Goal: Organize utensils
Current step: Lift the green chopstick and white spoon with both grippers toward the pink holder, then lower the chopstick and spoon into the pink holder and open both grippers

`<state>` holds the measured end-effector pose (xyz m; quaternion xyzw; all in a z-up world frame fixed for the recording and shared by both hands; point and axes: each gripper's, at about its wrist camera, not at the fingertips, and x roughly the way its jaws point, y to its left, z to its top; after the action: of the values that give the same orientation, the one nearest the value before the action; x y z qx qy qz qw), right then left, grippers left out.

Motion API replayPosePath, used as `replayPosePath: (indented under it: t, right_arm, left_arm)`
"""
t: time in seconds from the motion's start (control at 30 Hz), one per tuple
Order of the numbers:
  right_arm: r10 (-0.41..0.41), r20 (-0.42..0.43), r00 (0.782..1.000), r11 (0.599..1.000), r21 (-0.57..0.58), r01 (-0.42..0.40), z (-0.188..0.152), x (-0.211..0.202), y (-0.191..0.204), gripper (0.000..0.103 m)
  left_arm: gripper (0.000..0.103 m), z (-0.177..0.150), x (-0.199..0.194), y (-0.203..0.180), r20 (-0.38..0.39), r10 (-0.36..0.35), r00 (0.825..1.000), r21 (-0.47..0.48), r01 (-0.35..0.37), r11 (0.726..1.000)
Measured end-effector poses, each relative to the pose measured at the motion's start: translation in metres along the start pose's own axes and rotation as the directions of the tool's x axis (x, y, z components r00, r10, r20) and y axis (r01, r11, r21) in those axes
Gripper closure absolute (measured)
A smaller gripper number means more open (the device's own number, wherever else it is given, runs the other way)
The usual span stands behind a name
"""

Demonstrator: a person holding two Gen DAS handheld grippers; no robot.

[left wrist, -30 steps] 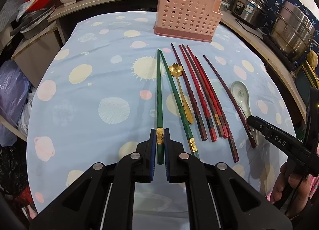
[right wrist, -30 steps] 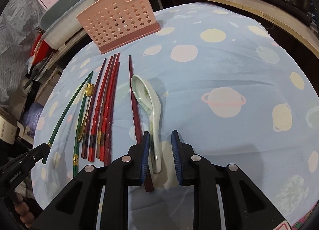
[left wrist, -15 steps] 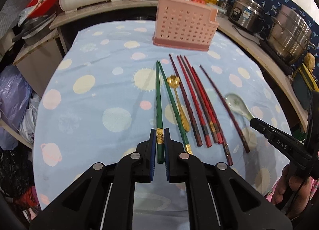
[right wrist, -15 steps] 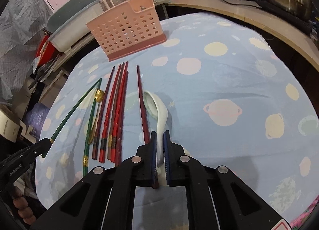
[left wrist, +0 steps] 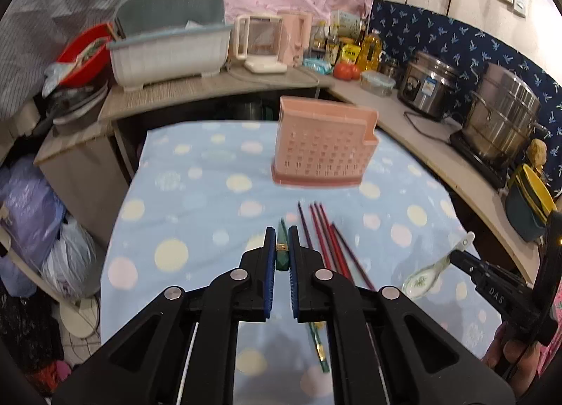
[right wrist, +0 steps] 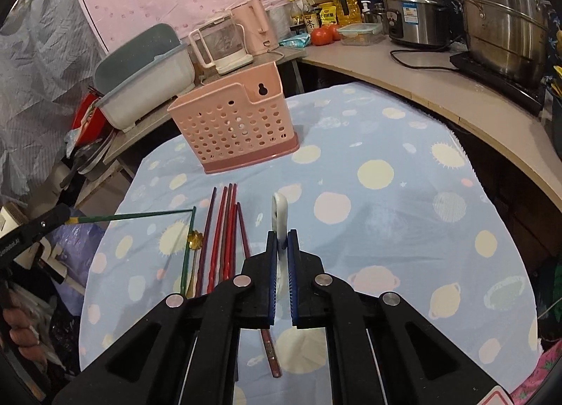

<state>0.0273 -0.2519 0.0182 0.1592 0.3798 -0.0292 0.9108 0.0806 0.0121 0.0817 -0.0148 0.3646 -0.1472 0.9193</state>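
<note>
Task barely begun: left hand-held gripper point(left wrist: 280, 253) grasps a green chopstick point(right wrist: 133, 216) and right hand-held gripper point(right wrist: 279, 257) a spoon point(right wrist: 280, 215), both lifted, caddy point(right wrist: 233, 124) ahead apparently unfilled; red chopsticks point(right wrist: 223, 233), gold spoon point(right wrist: 194, 240) lie below-left on tabletop point(right wrist: 386, 194).

Even indoor light, strong fisheye bend

Left view is motion-blurred around the pink basket point(left wrist: 325, 147); right view is sharper; dark vignette rings both; steel pots point(right wrist: 502, 8) show glare.
</note>
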Motion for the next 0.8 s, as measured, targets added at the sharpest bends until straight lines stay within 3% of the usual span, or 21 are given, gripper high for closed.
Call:
replayPosePath:
  t: [0.47, 0.8]
  right_arm:
    - [0.031, 0.13, 0.991, 0.999, -0.035, -0.026, 0.104, 0.006, 0.019, 0.097]
    - [0.017, 0.195, 0.981, 0.999, -0.044, -0.009, 0.192, 0.038, 0.031, 0.097]
  left_arm:
    - [0.096, 0.127, -0.01, -0.012, 0.194, -0.033, 0.981, 0.032, 0.028, 0.999]
    - [0.096, 0.231, -0.018, -0.029, 0.366, -0.05, 0.929, 0.025, 0.044, 0.999]
